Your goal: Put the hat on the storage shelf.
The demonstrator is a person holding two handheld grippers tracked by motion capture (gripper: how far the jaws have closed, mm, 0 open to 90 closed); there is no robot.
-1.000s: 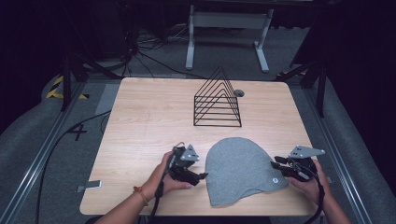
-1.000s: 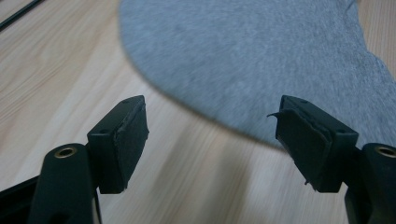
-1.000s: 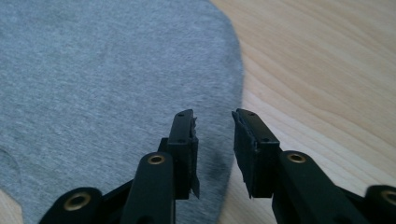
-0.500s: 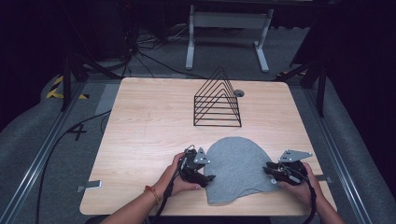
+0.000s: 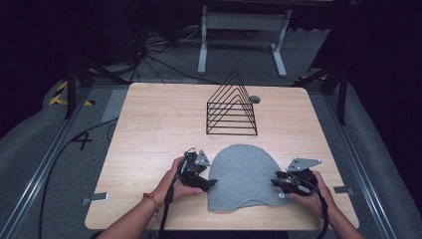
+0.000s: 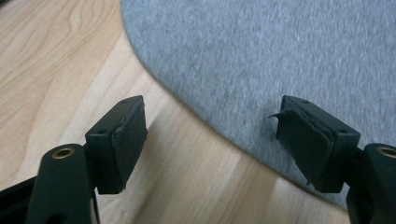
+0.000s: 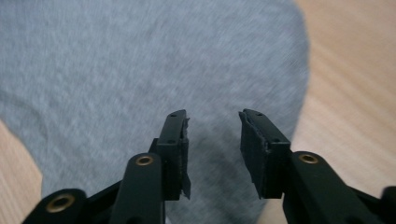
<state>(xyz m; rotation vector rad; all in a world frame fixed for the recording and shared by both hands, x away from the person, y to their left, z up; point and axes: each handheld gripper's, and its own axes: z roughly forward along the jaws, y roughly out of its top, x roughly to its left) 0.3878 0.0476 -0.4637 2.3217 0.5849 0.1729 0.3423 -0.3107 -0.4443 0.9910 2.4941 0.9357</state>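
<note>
A grey knitted hat [image 5: 244, 174] lies flat on the wooden table [image 5: 149, 124] near its front edge, crown pointing away from me. My left gripper [image 5: 211, 183] is at the hat's left edge. In the left gripper view it [image 6: 212, 112] stands open, one jaw over bare wood and the other over the hat [image 6: 261, 56]. My right gripper [image 5: 274, 181] is at the hat's lower right edge. In the right gripper view it [image 7: 213, 126] hangs over the hat [image 7: 140, 70]. Its jaws have just been opening, and nothing is pinched between them.
A black wire rack [image 5: 231, 107] shaped like a triangle stands behind the hat at the table's middle. A small round grommet [image 5: 255, 99] sits beside its top right. Metal brackets [image 5: 94, 198] mark the table's front corners. Dark floor with cables surrounds the table.
Both hands have moved inward, towards each other. The hat has shifted a little to the left. The right gripper's jaws stand wider apart than before.
</note>
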